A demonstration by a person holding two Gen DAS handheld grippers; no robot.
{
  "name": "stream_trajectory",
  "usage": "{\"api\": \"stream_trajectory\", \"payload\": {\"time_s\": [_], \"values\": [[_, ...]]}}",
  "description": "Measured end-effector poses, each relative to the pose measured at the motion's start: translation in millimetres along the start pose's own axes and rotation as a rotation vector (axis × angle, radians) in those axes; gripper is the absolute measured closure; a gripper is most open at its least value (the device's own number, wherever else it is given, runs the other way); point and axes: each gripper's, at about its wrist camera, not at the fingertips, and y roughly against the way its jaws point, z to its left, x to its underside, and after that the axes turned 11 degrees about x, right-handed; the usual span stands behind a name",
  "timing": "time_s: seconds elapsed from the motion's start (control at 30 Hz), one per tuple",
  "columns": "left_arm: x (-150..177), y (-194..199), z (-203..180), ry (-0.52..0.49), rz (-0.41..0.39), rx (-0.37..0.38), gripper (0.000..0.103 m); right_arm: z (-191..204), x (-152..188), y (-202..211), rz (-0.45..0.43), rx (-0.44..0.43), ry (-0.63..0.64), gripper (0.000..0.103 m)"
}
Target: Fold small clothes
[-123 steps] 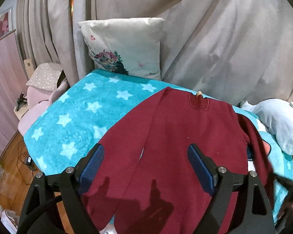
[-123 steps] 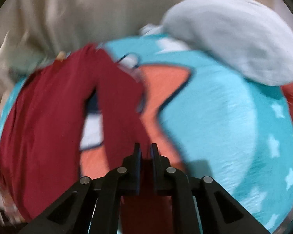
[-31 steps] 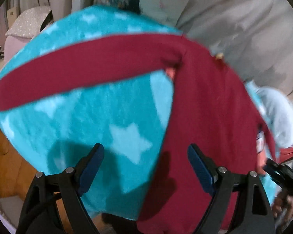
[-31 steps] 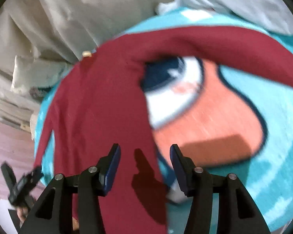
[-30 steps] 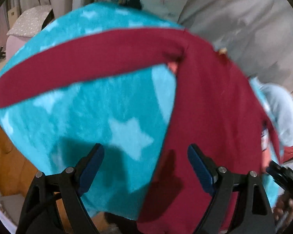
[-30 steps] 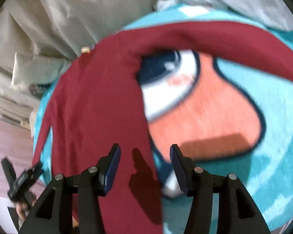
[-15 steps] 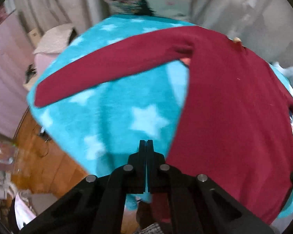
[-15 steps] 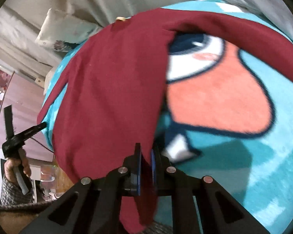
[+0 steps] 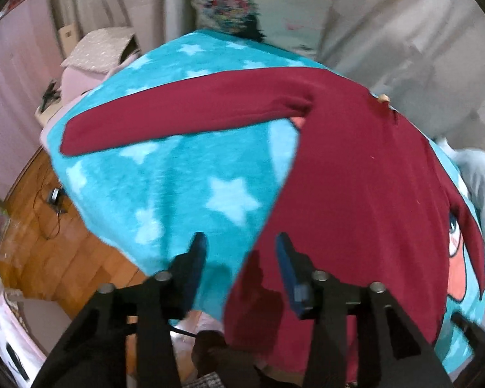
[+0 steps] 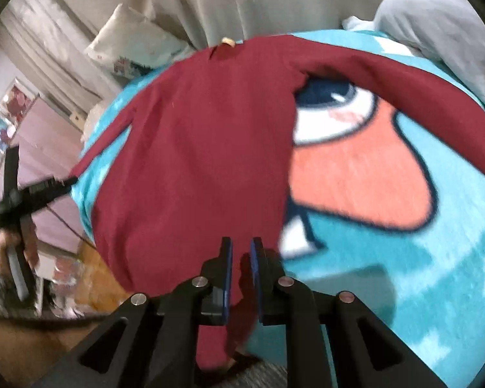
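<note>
A dark red long-sleeved shirt (image 9: 355,177) lies flat on the teal star blanket (image 9: 177,194), collar far, hem at the near edge. Its left sleeve (image 9: 177,113) stretches out to the left, its right sleeve (image 10: 404,80) to the right. My left gripper (image 9: 241,245) hovers over the hem's left corner. Its jaws are opening, and the shirt's edge lies below the gap untouched. My right gripper (image 10: 242,258) has the hem's right corner pinched between its narrow jaws, which are opening slightly. A hand holding the left gripper (image 10: 32,190) shows in the right wrist view.
A flowered pillow (image 9: 242,9) leans on grey curtains at the back. A pale grey cushion (image 10: 436,22) lies at the blanket's far right. The blanket (image 10: 436,274) carries a large cartoon print. Wooden floor (image 9: 48,242) and a pink seat (image 9: 90,55) lie to the left.
Both grippers stood open a second ago and closed at the hem half a second ago. Now the left has parted well, the right only slightly. Both have lifted back a little.
</note>
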Motion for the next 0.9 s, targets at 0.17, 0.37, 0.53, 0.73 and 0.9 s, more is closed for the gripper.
{"api": "stream_trajectory", "payload": {"time_s": [0.17,0.37,0.53,0.73,0.9], "values": [[-5,-19,-26,-0.095,0.028,0.033,0.054,26,-42,-21,-0.015,0.006,0.034,0.09],[-24,-33,-27,-0.146,0.036,0.072,0.054,-2,-50,-17,-0.016,0.127,-0.054,0.056],[-48,-29,-13,-0.147,0.013,0.06,0.05,-119,-22,13,-0.031,0.262,-0.464,0.055],[-61,-33,-21,-0.14,0.035,0.091,0.046,-228,19,36,-0.185,0.176,-0.899,0.051],[-45,-38,-46,-0.196,0.08,0.097,0.046,-264,12,19,-0.282,0.075,-1.022,0.051]]}}
